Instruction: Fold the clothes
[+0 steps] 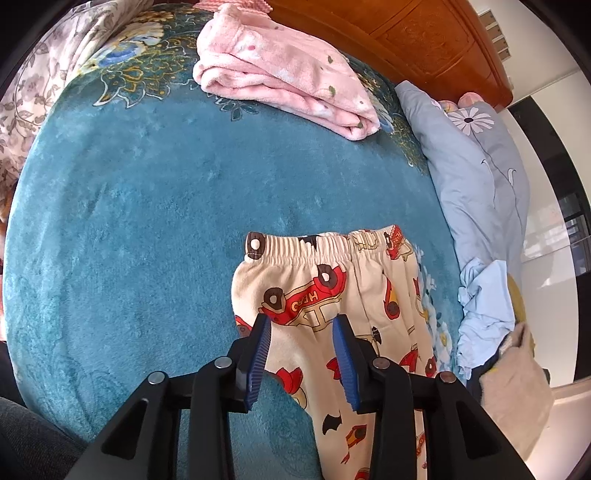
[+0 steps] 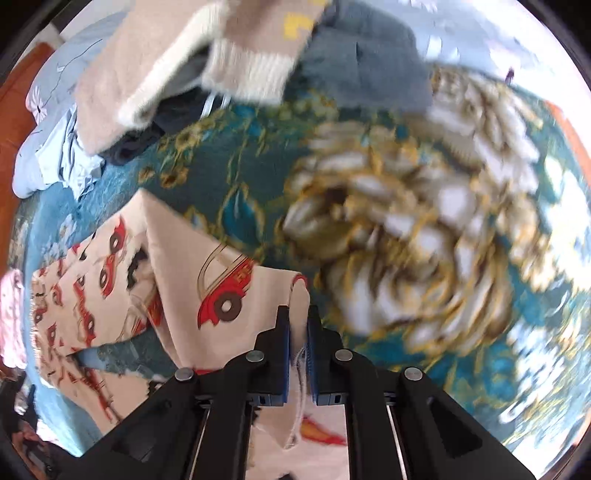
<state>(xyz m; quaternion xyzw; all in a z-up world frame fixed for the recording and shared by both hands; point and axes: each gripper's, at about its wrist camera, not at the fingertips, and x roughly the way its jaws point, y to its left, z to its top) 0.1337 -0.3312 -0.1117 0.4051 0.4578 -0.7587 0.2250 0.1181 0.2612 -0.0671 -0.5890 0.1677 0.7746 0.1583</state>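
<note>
Through my left wrist camera, the left tongs [image 1: 301, 325] stand apart, pads clear of the cloth, poised just over the cream car-print trousers [image 1: 332, 295]. Those trousers lie flat on the teal bed blanket [image 1: 147, 221], elastic waistband away from me, legs running down under the tongs and out of the bottom edge. Farther up the blanket I see a folded pink fleece garment [image 1: 280, 77], well apart from the trousers. Beside the trousers, to the picture's right, sits a crumpled pale blue garment [image 1: 487, 299] against a grey-blue quilt [image 1: 476, 177], with a wooden headboard [image 1: 424, 33] beyond.

Through my right wrist camera, heavily blurred, the right tongs [image 2: 298, 325] are clamped on a lifted edge of the same trousers [image 2: 177, 266], cloth and loose threads pinched between the blue pads. Past them lies a heap of clothes with a beige knit sweater [image 2: 207, 62] on top.
</note>
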